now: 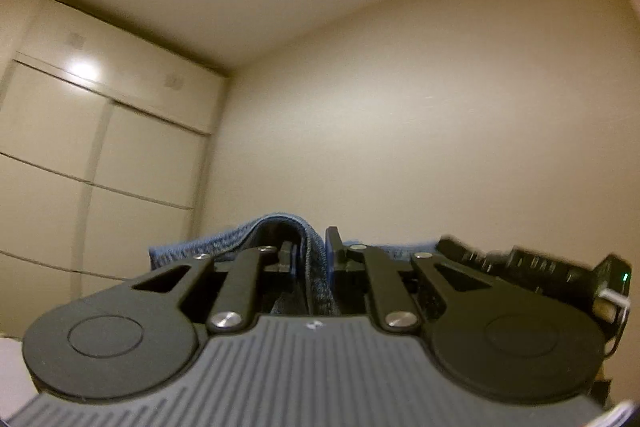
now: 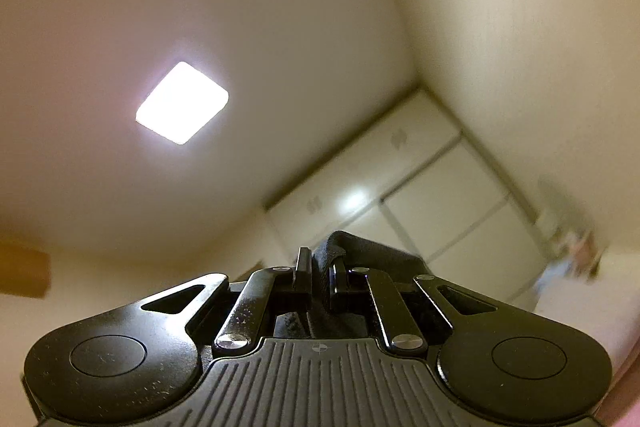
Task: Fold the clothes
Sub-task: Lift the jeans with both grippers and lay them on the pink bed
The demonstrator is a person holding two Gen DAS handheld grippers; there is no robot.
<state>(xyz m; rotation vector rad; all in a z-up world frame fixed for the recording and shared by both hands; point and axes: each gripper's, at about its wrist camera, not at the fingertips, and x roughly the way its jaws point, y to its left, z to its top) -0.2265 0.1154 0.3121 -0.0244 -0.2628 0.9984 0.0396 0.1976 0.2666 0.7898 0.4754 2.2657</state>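
Observation:
Both grippers point up toward the ceiling and walls. My left gripper is shut on a fold of blue denim garment, which humps over the left finger and spreads out behind both fingers. My right gripper is shut on a dark fold of the garment, which bulges above the fingertips and drapes to the right. The other gripper's black body shows at the right of the left wrist view. The rest of the garment hangs below, hidden.
A cream built-in wardrobe fills the left wall; it also shows in the right wrist view. A bright square ceiling light is overhead. Plain beige walls meet at a corner. A blurred object sits at right.

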